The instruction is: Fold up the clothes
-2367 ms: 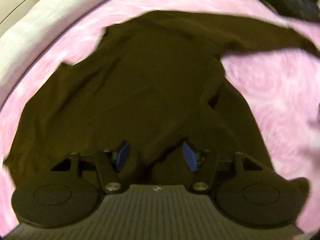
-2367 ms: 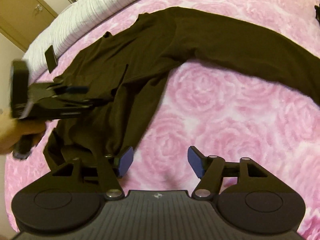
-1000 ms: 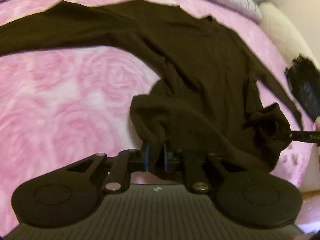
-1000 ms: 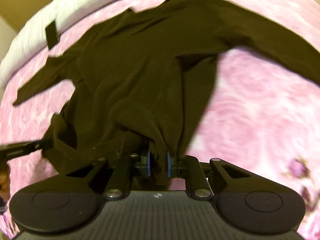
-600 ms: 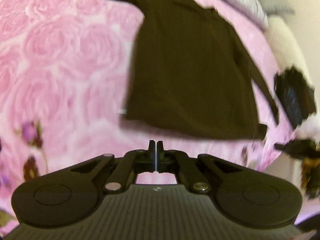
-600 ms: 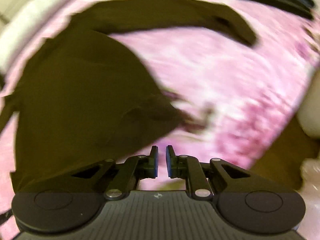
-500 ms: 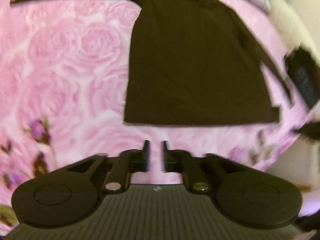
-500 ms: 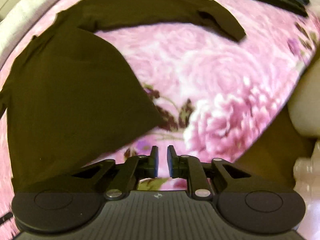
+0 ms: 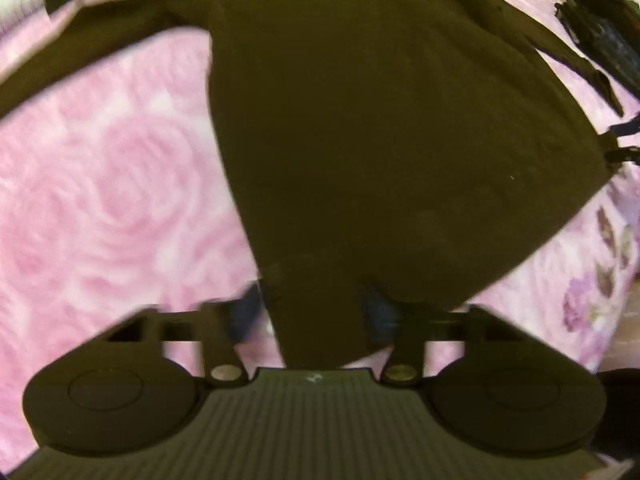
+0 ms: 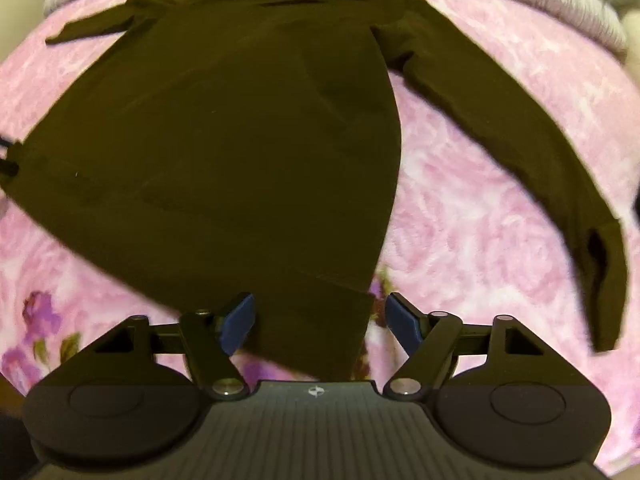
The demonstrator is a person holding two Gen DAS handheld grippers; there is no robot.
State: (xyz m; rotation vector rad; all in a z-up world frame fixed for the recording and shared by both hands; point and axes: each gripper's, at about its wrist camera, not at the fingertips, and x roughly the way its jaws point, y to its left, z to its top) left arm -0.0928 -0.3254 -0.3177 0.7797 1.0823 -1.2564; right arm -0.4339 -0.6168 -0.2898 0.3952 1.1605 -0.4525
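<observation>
Pink floral bed (image 10: 500,184), dark long-sleeve top (image 10: 240,140) flat mid-frame; left gripper (image 9: 316,312) and right gripper (image 10: 318,316) both spread over hem corners, best clamped evenly.

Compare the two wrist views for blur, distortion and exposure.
Left wrist view: motion blur smears the left gripper and the pink rose bedspread; the dark long-sleeved shirt is an underexposed, featureless mass. Right wrist view: sharper, the right gripper has crisp blue pads and the sleeve cuff is distinct. Both show fisheye bulging and dark corners.

Dim, warm indoor light; left view motion-blurred, right sharper, both edges fisheye-warped.
</observation>
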